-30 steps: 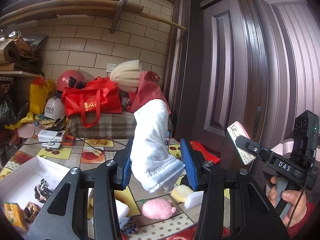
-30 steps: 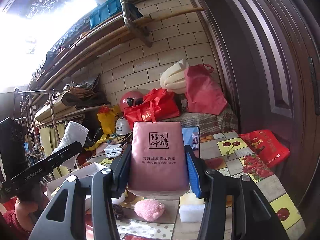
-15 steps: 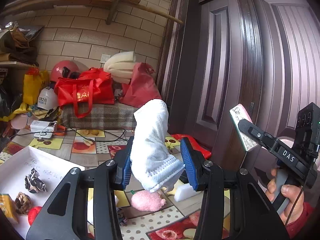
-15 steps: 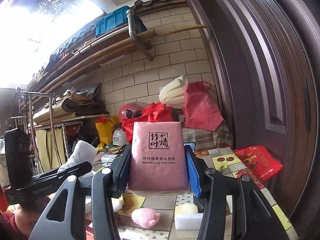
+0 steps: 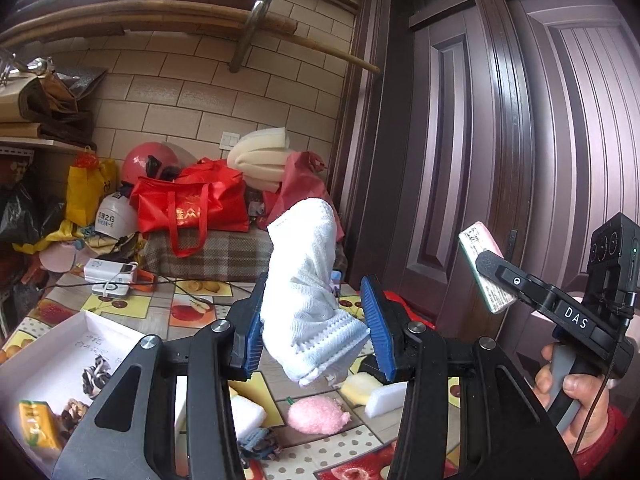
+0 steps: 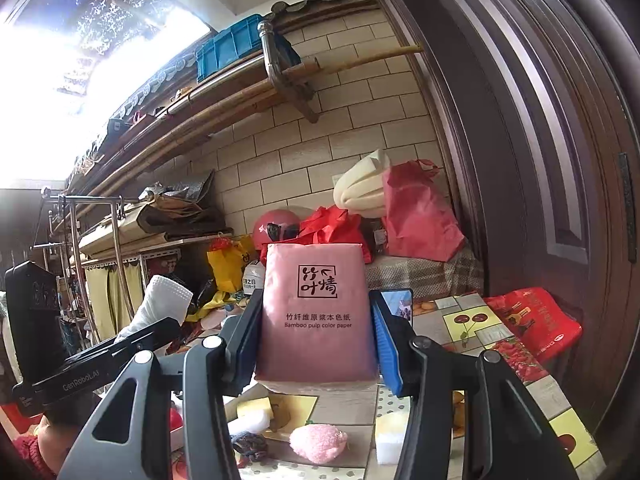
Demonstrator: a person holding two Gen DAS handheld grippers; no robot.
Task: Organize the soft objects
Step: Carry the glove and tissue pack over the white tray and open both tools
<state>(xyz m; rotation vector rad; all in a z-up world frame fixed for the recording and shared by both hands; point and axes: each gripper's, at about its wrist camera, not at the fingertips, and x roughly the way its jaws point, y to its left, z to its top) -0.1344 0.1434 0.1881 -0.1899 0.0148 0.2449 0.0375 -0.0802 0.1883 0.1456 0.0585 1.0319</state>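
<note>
Above the fruit-patterned tablecloth (image 5: 188,312), both grippers keep their loads as a second ago, though the white cardboard box (image 5: 60,344) now shows less in the left wrist view than before. The left gripper (image 5: 316,332), jaws narrow, is clamped on a white knitted sock (image 5: 308,292) standing upright between its blue pads (image 5: 376,328). The right gripper (image 6: 316,340) likewise pinches a pink pack of bamboo tissue paper (image 6: 316,312), held upright. Below on the cloth lie a pink fluffy ball (image 5: 316,416), a white foam block (image 5: 384,398) and a yellow sponge (image 5: 358,386). Behind stand a tiled wall (image 5: 200,92), red bags (image 5: 192,208) and a dark wooden door (image 5: 500,140).
</note>
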